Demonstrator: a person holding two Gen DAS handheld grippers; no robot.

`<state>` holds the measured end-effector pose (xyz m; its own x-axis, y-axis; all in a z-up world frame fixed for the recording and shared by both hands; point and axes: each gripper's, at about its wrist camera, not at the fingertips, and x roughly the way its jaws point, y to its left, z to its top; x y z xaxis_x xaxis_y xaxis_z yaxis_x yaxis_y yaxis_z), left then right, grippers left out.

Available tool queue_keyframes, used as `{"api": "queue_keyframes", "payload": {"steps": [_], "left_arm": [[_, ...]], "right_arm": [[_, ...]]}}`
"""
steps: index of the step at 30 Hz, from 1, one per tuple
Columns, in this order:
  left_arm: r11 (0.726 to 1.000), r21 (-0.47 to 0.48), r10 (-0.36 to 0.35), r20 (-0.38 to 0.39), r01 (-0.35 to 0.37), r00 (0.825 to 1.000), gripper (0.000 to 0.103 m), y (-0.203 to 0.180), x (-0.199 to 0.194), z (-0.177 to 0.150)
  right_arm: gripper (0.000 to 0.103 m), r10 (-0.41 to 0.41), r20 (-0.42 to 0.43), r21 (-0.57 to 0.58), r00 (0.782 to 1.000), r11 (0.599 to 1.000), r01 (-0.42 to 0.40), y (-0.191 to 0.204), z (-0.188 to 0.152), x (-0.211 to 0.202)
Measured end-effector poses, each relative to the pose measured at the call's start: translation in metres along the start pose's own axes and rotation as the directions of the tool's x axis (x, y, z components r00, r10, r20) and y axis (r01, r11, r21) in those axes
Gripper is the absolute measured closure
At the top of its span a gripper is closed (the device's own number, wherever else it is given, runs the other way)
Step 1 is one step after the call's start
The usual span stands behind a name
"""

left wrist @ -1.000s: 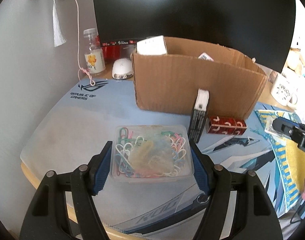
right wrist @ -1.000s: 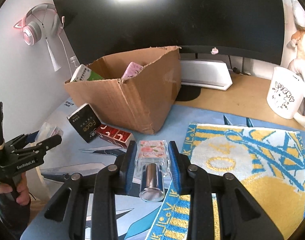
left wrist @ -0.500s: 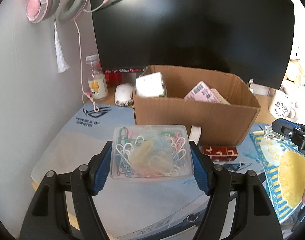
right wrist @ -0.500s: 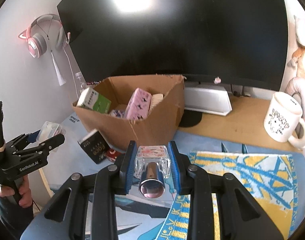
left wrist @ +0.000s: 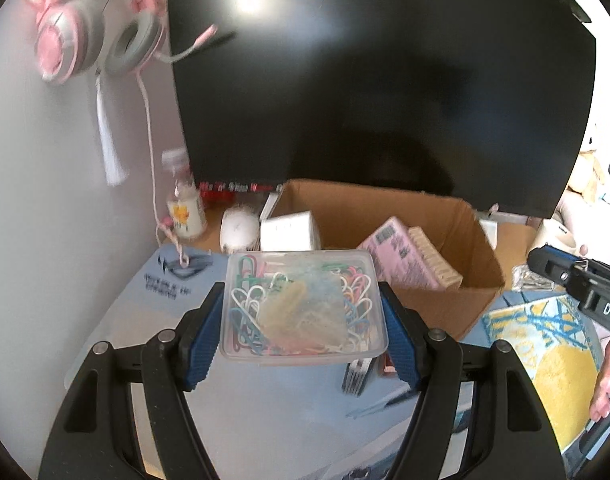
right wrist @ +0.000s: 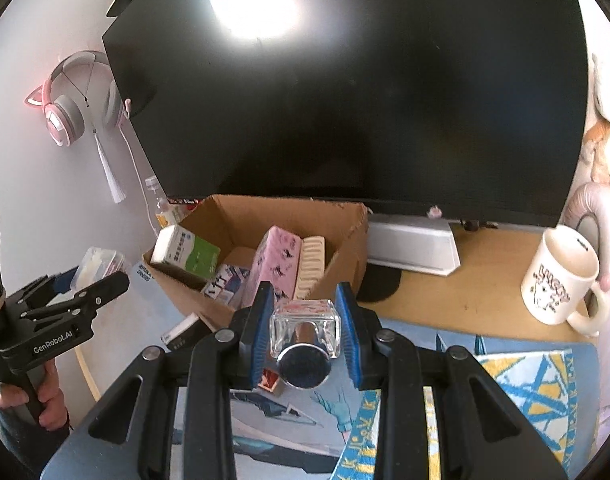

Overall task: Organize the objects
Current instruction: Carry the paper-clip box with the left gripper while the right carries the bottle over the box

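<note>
My left gripper (left wrist: 303,312) is shut on a clear plastic box of coloured paper clips (left wrist: 301,304), held in the air in front of the open cardboard box (left wrist: 457,304). My right gripper (right wrist: 305,330) is shut on a square glass perfume bottle (right wrist: 305,328) with a silver cap, held above the desk mat near the cardboard box (right wrist: 345,252). That box holds a green and white carton (right wrist: 187,254), a pink pack (right wrist: 273,264) and other items. The left gripper with its clip box (right wrist: 99,264) shows at the left of the right wrist view.
A black pack (right wrist: 183,332) and a red pack (right wrist: 269,380) lie on the mat before the box. A large monitor (right wrist: 345,100) stands behind. A white mug (right wrist: 557,280) sits right, a yellow and blue cloth (right wrist: 525,400) front right, a small bottle (left wrist: 185,208) and headphones (left wrist: 85,28) left.
Both grippers have risen with their loads, and the view now looks down into the cardboard box. The clip box and perfume bottle have left the mat.
</note>
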<state>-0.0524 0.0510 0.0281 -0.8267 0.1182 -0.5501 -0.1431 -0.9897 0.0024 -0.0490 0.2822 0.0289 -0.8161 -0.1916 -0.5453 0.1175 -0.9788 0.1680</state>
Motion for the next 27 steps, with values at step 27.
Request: {"api": "queue_keyframes", "payload": {"steps": [27], "left_arm": [[0.996,0.021,-0.083,0.090,0.081,0.993,0.032,-0.019,0.031,0.046]], "right_arm": [[0.069,0.045,0.048,-0.031,0.998,0.999,-0.043,0.024,0.040,0.044]]}}
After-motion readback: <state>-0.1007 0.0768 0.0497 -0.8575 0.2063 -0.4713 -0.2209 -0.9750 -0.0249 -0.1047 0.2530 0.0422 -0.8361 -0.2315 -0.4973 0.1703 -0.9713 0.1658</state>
